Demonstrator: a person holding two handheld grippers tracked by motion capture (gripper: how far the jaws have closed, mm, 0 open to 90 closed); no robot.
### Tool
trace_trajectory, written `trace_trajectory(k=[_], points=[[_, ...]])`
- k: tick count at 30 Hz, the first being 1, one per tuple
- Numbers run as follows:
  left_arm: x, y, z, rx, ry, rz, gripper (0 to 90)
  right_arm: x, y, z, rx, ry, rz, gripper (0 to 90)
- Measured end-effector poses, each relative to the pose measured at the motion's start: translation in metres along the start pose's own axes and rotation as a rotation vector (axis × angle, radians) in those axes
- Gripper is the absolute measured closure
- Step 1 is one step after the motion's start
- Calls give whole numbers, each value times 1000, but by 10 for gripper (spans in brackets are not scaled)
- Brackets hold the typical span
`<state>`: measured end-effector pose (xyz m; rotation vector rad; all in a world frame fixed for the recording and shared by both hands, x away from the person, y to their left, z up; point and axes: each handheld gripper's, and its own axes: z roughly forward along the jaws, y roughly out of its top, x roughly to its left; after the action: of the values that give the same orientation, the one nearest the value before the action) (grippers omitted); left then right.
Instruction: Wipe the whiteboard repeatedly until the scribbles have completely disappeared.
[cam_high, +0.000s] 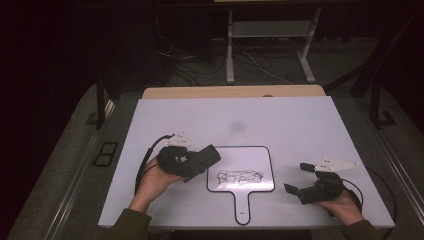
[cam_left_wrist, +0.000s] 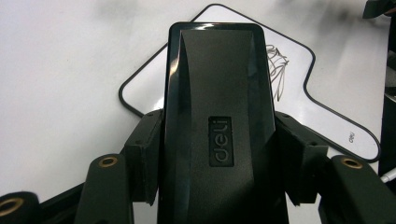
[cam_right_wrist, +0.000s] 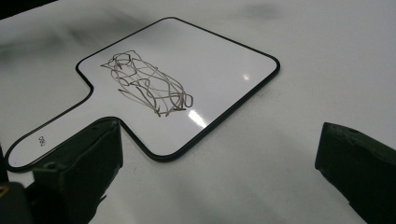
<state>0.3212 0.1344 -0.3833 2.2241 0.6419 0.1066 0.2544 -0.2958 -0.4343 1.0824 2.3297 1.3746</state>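
The white tabletop (cam_high: 300, 125) carries a small handheld whiteboard (cam_high: 250, 165) with a black rim and a short handle that points toward the person. A tangle of dark scribbled lines (cam_high: 239, 176) crosses the lower half of the whiteboard's face; in the right gripper view the scribble (cam_right_wrist: 147, 88) sits toward the handle end of the panel.

The left gripper (cam_high: 197, 162) is just left of the whiteboard, held in the person's left hand (cam_high: 155, 180), and its jaws are clamped on a black eraser (cam_high: 204, 159). The eraser's far end reaches the whiteboard's left edge in the high view. In the left gripper view the eraser (cam_left_wrist: 217, 121) stands between the two black jaws, pressed on both sides, with a raised brand label on its back, and the whiteboard (cam_left_wrist: 299, 88) lies beyond it.

The right gripper (cam_high: 298, 178) is to the right of the whiteboard, clear of its rim, held in the person's right hand (cam_high: 345, 205). Its jaws stand wide apart with only bare tabletop between them. In the right gripper view the whiteboard (cam_right_wrist: 224, 65) lies ahead of the jaws, its handle toward the left jaw.
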Motion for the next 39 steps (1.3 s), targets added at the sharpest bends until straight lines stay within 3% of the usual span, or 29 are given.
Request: trace_trajectory(k=[24,39], points=[[-10,20,29,26,-18,47,397,0,0,-1,-7,0,2,0],[-17,38,62,51,-47,78,396,-1,0,0,-6,1,0,0]])
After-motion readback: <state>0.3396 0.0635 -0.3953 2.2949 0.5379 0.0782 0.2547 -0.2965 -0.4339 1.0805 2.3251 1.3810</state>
